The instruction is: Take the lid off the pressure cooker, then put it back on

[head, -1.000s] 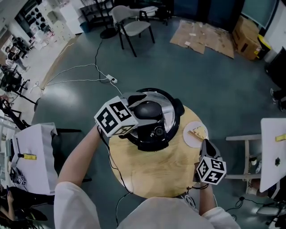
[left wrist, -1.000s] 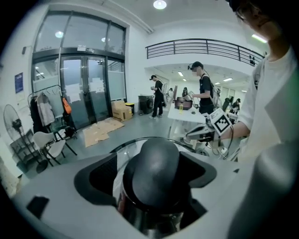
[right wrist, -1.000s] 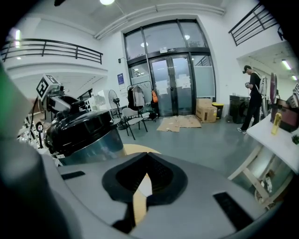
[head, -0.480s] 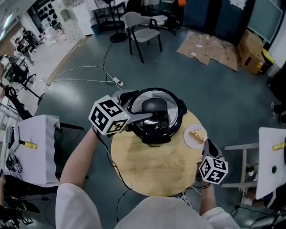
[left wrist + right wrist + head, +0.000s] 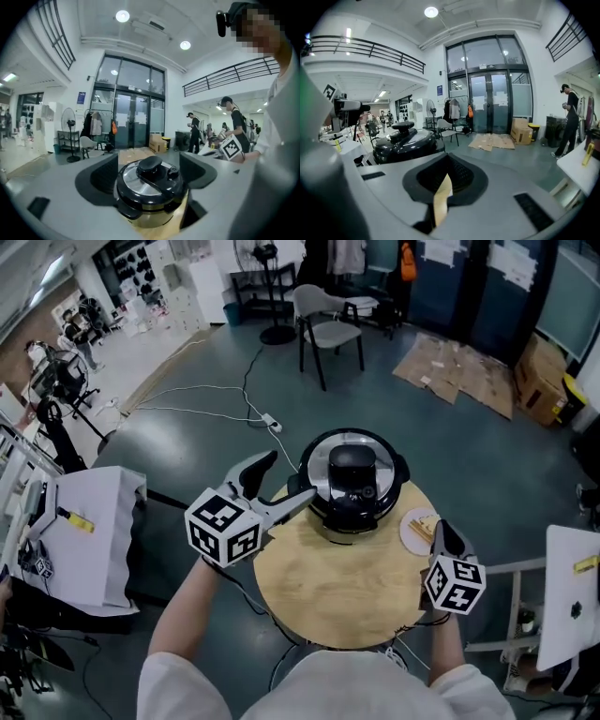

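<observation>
Standing on the table: the round black-and-steel pressure cooker (image 5: 356, 498) is sitting upright at the far edge of the round light-wood table (image 5: 342, 601).
Lid: the shiny steel lid with its chunky black top handle (image 5: 354, 468) is sitting down on the pot, and nothing is touching it.
Left gripper: the left gripper (image 5: 292, 474) is hanging just left of the cooker, out past the table's far-left edge, and is pointing across toward the pot.
Left jaws: they are standing released and spread wide. In the left gripper view the cooker is showing in the gap ahead, and both dark pads are keeping clear of it.
Right gripper: the right gripper (image 5: 439, 529) is hovering at the table's right edge, pointing away from the person and well apart from the cooker.
Right jaws: they are pressing clenched together. A thin tan sliver is showing in the seam between them in the right gripper view, and I cannot tell what it is.
Plate: the small round white plate (image 5: 411, 538) is lying on the table just right of the cooker, right by the right gripper's tips. It is carrying a yellowish piece too small to identify.
Floor: a grey chair with black legs (image 5: 328, 320) is standing beyond the table, with flattened brown cardboard (image 5: 459, 371) to its right. A white power strip (image 5: 272, 423) is trailing its cable across the grey floor.
Left side: a white side table (image 5: 94, 540) is standing beside the person.
</observation>
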The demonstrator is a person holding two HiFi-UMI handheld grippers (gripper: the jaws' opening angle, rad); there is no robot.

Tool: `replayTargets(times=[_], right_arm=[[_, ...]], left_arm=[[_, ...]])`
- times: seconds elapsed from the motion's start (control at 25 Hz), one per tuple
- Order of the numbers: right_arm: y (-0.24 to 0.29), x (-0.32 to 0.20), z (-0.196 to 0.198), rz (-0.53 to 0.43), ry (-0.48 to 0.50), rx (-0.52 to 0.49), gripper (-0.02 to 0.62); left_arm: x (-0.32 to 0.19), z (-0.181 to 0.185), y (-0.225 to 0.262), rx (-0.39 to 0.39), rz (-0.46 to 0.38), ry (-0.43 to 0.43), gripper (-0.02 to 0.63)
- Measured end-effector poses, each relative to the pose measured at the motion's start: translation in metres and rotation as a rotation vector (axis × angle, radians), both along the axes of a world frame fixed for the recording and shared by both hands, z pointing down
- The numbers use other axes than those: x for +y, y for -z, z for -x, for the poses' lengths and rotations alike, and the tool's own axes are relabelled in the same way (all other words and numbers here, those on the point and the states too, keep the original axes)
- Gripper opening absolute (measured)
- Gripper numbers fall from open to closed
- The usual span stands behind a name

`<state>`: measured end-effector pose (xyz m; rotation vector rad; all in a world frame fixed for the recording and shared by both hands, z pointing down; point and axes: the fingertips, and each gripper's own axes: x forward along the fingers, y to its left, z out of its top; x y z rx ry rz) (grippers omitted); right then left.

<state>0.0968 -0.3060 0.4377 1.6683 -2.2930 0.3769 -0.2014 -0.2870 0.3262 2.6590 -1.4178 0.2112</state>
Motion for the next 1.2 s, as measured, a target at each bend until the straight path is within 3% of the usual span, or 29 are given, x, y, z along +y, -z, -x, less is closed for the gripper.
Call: replayTargets(times=[0.16, 0.36, 0.64, 0.8, 1.2], right_arm=[[0.024, 0.005, 0.015, -0.055, 0.037, 0.016, 0.0], [0.048, 0.009, 0.037, -0.113, 0.097, 0.046, 0.0], [0.065, 0.021, 0.055, -0.143, 0.133, 0.043, 0.0], [0.066, 0.025, 0.05, -0.148, 0.12, 0.033, 0.0], [0.051, 0.04, 0.04, -0.147, 0.081, -0.021, 0.0]], left_arm=[[0.025, 0.009, -0.003, 0.054, -0.051, 0.131, 0.347], [0.044, 0.011, -0.022, 0.124, -0.054, 0.265, 0.282], [0.071, 0.034, -0.054, 0.171, 0.016, 0.466, 0.097], [0.081, 0.038, -0.051, 0.188, -0.021, 0.555, 0.009], [0.08, 0.029, -0.074, 0.194, 0.061, 0.592, -0.005]])
